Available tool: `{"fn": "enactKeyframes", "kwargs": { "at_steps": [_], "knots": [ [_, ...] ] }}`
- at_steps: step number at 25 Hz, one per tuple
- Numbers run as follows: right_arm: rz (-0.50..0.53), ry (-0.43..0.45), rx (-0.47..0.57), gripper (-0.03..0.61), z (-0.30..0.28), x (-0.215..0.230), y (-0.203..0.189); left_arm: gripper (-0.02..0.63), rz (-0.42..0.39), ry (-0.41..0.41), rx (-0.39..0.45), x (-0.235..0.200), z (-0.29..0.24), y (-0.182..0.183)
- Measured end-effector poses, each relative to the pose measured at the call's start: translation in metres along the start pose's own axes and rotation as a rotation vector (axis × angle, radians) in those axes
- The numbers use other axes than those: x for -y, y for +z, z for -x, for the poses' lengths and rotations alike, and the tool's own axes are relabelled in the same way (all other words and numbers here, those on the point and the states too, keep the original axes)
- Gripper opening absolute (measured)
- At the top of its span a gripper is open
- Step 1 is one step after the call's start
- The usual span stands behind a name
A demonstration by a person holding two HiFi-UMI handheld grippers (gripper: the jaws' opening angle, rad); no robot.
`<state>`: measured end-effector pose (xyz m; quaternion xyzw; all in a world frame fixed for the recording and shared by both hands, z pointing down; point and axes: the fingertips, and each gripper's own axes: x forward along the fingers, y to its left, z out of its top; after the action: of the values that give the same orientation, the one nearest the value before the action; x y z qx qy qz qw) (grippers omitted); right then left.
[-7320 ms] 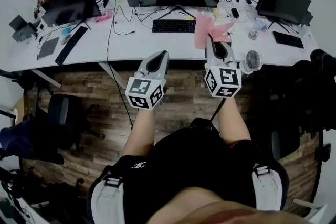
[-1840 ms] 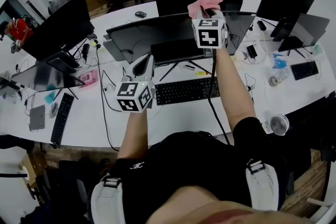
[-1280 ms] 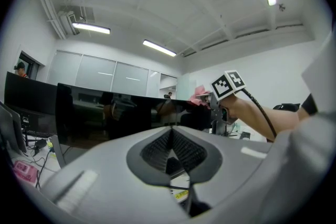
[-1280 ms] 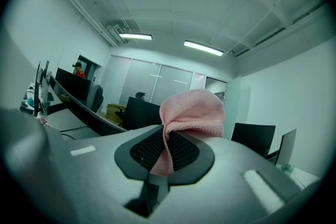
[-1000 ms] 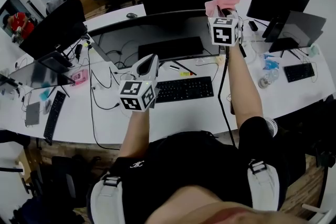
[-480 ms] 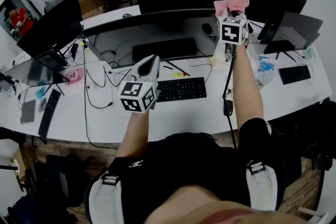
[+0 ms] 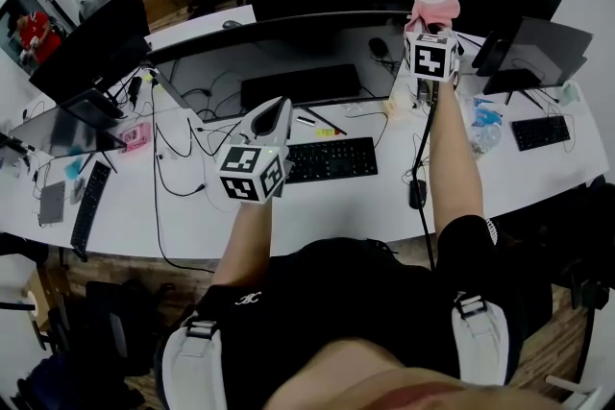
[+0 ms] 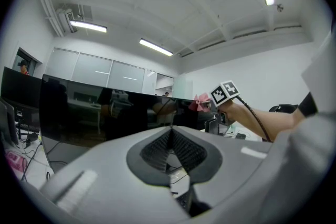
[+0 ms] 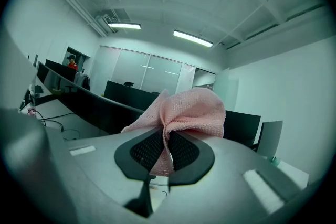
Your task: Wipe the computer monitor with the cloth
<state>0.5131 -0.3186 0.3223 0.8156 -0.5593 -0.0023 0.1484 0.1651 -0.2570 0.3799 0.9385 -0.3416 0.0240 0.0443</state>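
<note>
Cloth, pink and bunched, sits pinched between the jaws of the right gripper and fans out past their tips. Just ahead and to the left of that gripper is the right end of the curved monitor; the cloth may touch it, though the view is unclear. The left gripper hangs lower, jaws together on nothing, with the keyboard just to its right.

Pink knit cloth, black monitor, white desk, black keyboard
</note>
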Motion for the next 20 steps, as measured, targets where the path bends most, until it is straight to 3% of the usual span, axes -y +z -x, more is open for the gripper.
{"fn": "enactKeyframes", "kwargs": {
  "at_steps": [20],
  "knots": [
    [-0.001,0.152,-0.07,0.02,-0.022,-0.021,-0.085,0.046,-0.01,0.02,-0.053,-0.003,-0.019,-0.018]
  ]
}}
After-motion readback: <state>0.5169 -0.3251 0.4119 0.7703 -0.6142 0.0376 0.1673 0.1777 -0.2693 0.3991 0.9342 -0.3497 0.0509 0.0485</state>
